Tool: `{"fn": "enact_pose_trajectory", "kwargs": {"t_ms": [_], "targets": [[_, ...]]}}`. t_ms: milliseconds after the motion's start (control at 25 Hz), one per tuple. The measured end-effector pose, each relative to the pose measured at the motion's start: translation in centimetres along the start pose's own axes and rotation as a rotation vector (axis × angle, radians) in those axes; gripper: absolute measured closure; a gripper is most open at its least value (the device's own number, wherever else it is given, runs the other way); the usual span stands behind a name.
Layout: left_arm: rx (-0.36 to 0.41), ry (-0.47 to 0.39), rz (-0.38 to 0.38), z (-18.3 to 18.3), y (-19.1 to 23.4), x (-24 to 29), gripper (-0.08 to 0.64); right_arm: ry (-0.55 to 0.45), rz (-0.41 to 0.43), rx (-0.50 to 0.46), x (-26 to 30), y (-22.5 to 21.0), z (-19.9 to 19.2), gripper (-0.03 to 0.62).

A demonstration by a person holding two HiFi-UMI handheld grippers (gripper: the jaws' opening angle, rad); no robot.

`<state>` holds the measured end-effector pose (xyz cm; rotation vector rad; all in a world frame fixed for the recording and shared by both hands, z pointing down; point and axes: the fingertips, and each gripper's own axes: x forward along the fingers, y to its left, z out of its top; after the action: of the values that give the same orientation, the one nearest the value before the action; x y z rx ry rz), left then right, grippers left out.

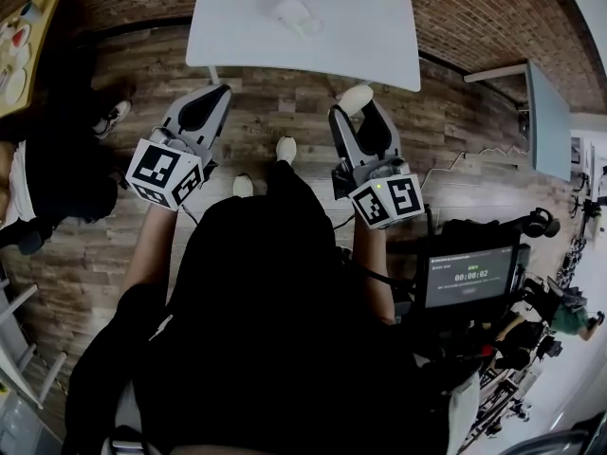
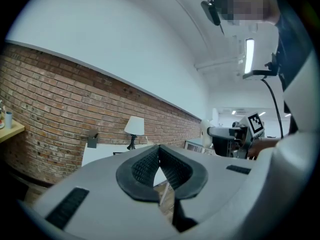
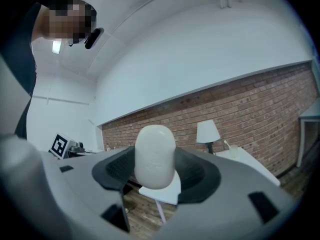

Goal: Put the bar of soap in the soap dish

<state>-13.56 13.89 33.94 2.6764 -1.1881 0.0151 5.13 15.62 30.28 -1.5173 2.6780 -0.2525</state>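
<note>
Brick wall [image 2: 45, 109], plank floor [image 1: 275, 102], white table [image 1: 237, 27]; soap [image 3: 155, 156] gripped.

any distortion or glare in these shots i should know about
Head view: heavy fisheye, the white table's edges bow. Left gripper view: dark round vignette, ceiling light blown out. Right gripper view: brick wall curves, bar of soap looms large up close.

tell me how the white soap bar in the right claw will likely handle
The bar of soap looks smooth with rounded ends, so it may slip if the right claw loosens. It shows no dent where the claw grips it, so it is probably stiff. Its rounded form suggests it could rock or slide when set down.
</note>
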Motion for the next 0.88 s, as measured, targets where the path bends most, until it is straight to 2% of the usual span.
{"fn": "enact_pose_trajectory", "kwargs": {"t_ms": [200, 520, 880], "targets": [[0.006, 0.001, 0.011, -0.2, 0.0, -0.1, 0.554, -0.005, 0.011, 0.008, 0.2, -0.3, -0.2, 0.337], [0.005, 0.017, 0.034, -0.2, 2.3, 2.8, 0.554, 0.006, 0.048, -0.017, 3.9, -2.3, -0.3, 0.337], [0.019, 0.029, 0.045, 0.4, 2.8, 9.1, 0.554, 0.009, 0.068, -0.005, 6.4, -8.0, 0.2, 0.337]]}}
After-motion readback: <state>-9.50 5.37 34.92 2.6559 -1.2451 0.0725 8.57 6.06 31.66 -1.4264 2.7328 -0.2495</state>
